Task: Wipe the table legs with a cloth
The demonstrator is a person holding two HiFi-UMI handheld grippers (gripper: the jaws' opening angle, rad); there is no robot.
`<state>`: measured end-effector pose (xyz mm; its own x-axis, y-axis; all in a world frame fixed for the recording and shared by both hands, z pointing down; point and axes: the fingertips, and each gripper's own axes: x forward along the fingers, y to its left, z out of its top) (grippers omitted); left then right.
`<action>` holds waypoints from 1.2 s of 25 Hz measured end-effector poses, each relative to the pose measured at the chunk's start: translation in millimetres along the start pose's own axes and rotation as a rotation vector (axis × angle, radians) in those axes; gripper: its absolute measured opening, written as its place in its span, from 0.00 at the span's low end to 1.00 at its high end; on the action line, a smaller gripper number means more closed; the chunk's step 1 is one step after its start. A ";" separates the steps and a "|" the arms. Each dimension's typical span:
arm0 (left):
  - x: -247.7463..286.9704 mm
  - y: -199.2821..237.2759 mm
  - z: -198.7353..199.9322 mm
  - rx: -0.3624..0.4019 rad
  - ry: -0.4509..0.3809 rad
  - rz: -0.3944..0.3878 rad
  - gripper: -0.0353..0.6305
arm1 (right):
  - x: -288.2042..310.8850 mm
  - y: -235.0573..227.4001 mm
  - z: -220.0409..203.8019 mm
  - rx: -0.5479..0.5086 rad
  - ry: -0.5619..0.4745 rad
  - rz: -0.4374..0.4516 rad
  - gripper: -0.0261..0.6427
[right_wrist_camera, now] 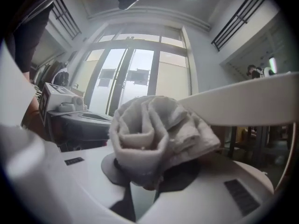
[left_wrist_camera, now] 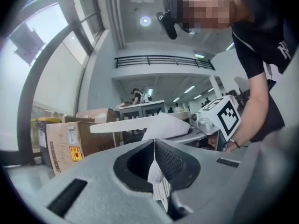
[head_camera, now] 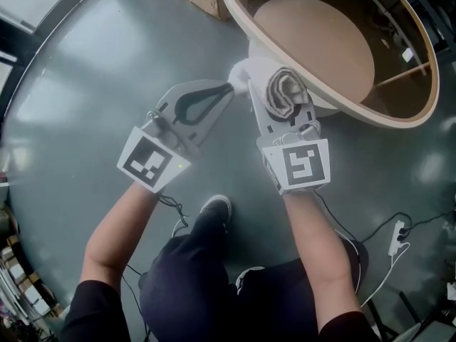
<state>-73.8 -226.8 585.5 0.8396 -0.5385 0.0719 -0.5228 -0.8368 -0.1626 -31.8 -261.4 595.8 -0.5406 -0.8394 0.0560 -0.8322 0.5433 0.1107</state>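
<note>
**Right gripper view: cloth wadded in the tongs, close under the rim**

The right tongs [right_wrist_camera: 145,186] are closed on a grey cloth [right_wrist_camera: 154,134]. It is rolled into a thick wad that bulges well past their tips. The left tongs [left_wrist_camera: 154,158] are pressed together on a thin white sheet [left_wrist_camera: 159,183], paper or fabric I cannot tell, which fans out beyond them.

In the head view the two pairs of tips sit side by side. The round surface [head_camera: 322,92] has its rim just beyond and above the right tongs. I cannot pick out a leg with certainty; only a pale disc [head_camera: 313,38] shows through the top. Wiping does not look to be under way yet.

The likeliest trouble, as I judge it:
- **Cloth:** most of the wad stands proud of the right tongs, so a firm rub along a leg could drag it loose.
- **Rim:** it is so near the right tongs that an upward stroke might knock them against it.
- **Sheet:** it is pinched by a narrow strip and could tear or slide out under any pull.
- **Cable:** a cable [head_camera: 385,226] lies on the floor behind the right tongs and could snag a foot.
</note>
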 end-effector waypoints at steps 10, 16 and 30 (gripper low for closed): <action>18.2 22.6 -59.2 -0.140 0.001 0.102 0.07 | 4.7 -1.0 -70.6 0.104 0.068 -0.010 0.17; 36.4 18.3 -97.6 -0.160 0.016 0.084 0.07 | 4.5 -0.2 -135.4 0.159 0.150 -0.024 0.17; 45.9 3.8 -159.9 -0.262 0.094 0.059 0.07 | 12.0 11.5 -248.9 0.110 0.184 -0.083 0.17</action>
<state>-60.9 -270.5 745.5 0.7959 -0.5832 0.1626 -0.6006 -0.7945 0.0897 -17.1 -268.4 844.7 -0.4468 -0.8638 0.2328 -0.8866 0.4624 0.0143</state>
